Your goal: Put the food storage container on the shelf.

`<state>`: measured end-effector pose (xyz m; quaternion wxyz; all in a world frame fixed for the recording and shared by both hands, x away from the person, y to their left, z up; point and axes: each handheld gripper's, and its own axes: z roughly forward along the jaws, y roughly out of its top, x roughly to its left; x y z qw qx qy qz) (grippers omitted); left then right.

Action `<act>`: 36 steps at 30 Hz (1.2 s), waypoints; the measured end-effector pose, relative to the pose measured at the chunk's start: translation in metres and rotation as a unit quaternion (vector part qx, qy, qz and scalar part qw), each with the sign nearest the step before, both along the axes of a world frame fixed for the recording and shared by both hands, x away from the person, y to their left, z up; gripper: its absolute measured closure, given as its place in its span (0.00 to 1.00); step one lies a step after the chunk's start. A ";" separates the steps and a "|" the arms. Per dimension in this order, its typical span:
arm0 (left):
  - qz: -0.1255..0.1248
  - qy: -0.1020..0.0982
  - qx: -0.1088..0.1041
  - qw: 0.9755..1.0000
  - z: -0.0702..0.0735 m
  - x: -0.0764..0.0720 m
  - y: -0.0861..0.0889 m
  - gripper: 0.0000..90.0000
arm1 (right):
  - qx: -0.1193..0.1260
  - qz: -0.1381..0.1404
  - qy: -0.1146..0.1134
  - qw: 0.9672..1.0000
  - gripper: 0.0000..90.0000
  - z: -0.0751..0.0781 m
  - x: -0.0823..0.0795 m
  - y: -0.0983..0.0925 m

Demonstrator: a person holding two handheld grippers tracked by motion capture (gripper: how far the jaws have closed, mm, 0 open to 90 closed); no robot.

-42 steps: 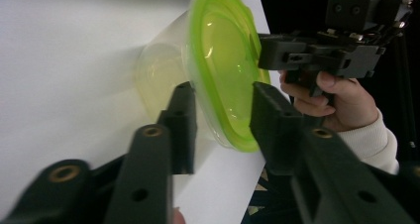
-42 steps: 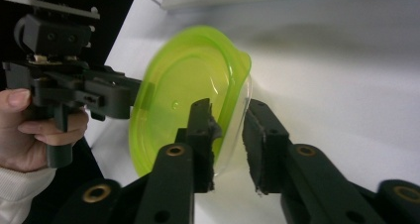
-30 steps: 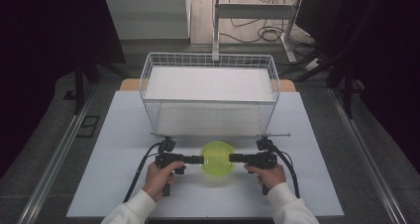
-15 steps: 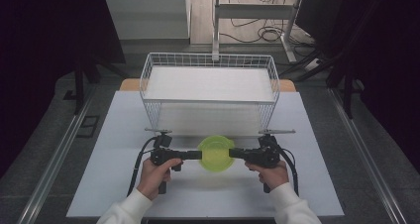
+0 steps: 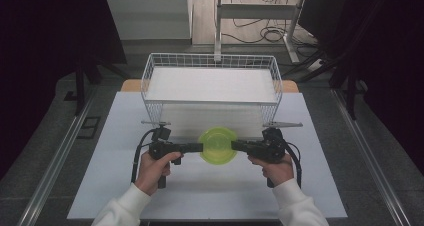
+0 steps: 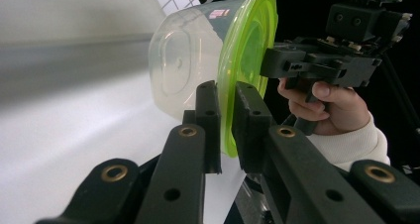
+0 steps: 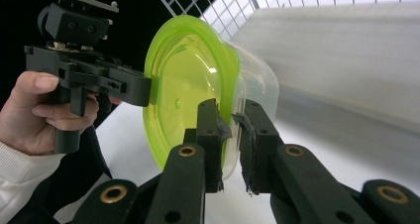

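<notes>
A round clear plastic container with a lime-green lid (image 5: 218,144) is held above the white table between both grippers. My left gripper (image 5: 200,147) is shut on the lid's left rim; in the left gripper view its jaws pinch the green rim (image 6: 227,120) of the container (image 6: 185,60). My right gripper (image 5: 235,145) is shut on the right rim, with its jaws clamped on lid and container edge (image 7: 230,130). The green lid (image 7: 183,80) faces the hands and the clear body points toward the basket.
A white wire basket (image 5: 150,71) with a white liner stands just beyond the container, at the back of the white table (image 5: 110,151). Dark floor and rails flank the table; cables trail from both grippers.
Both grippers have carried the container forward, toward the basket and slightly up. Both grips on the rim are unchanged.
</notes>
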<state>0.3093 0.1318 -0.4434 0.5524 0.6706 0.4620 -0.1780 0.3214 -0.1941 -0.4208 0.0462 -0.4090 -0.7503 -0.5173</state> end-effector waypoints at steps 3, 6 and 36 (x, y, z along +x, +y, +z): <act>-0.001 -0.006 -0.001 1.000 0.009 0.004 0.002 0.91 | 0.003 0.000 -0.005 1.000 0.88 0.007 0.002 0.001; -0.001 -0.012 -0.003 1.000 0.021 0.009 0.004 0.91 | 0.010 -0.001 -0.019 1.000 0.88 0.022 0.007 0.003; -0.009 -0.015 -0.012 1.000 0.114 0.087 0.016 0.92 | 0.058 -0.018 -0.009 0.998 0.89 0.103 0.077 0.008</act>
